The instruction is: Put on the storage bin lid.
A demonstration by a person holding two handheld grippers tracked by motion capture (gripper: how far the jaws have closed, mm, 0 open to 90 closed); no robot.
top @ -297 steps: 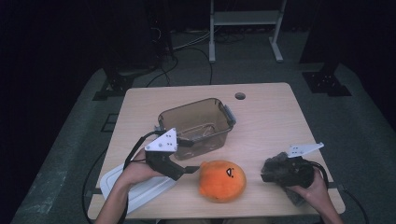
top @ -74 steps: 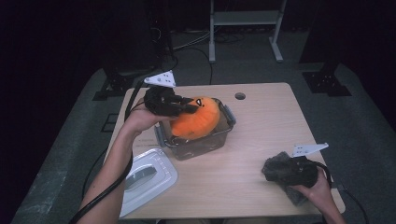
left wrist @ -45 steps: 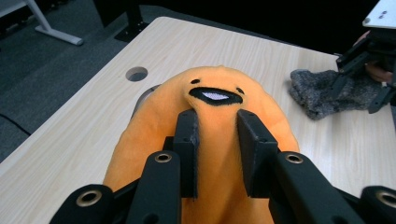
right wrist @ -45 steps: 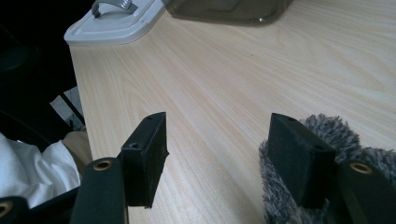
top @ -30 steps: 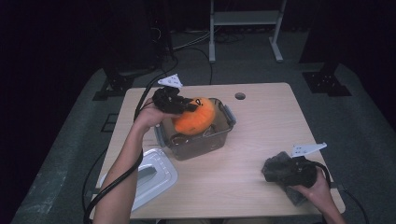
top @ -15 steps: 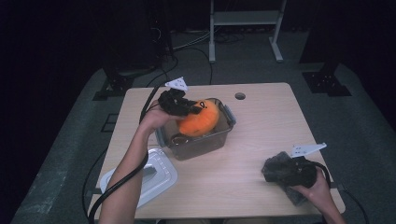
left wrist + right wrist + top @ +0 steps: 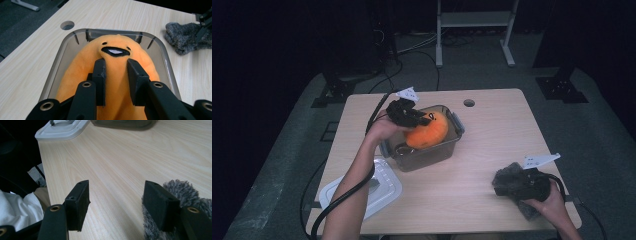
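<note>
L gripper [image 7: 115, 75] pinching plush [image 7: 428, 131], halfway into bin [image 7: 455, 123] | R gripper [image 7: 122, 202] jaws wide, empty, by sock [image 7: 512, 172] | left: release, lid [image 7: 379, 187] on

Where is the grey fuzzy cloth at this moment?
In the high view, the grey fuzzy cloth lies at the table's near right corner, beside the right gripper.

Left tongs [image 7: 115, 75] clamped, arm outstretched; right tongs [image 7: 120, 205] gape apart, hand low.
</note>
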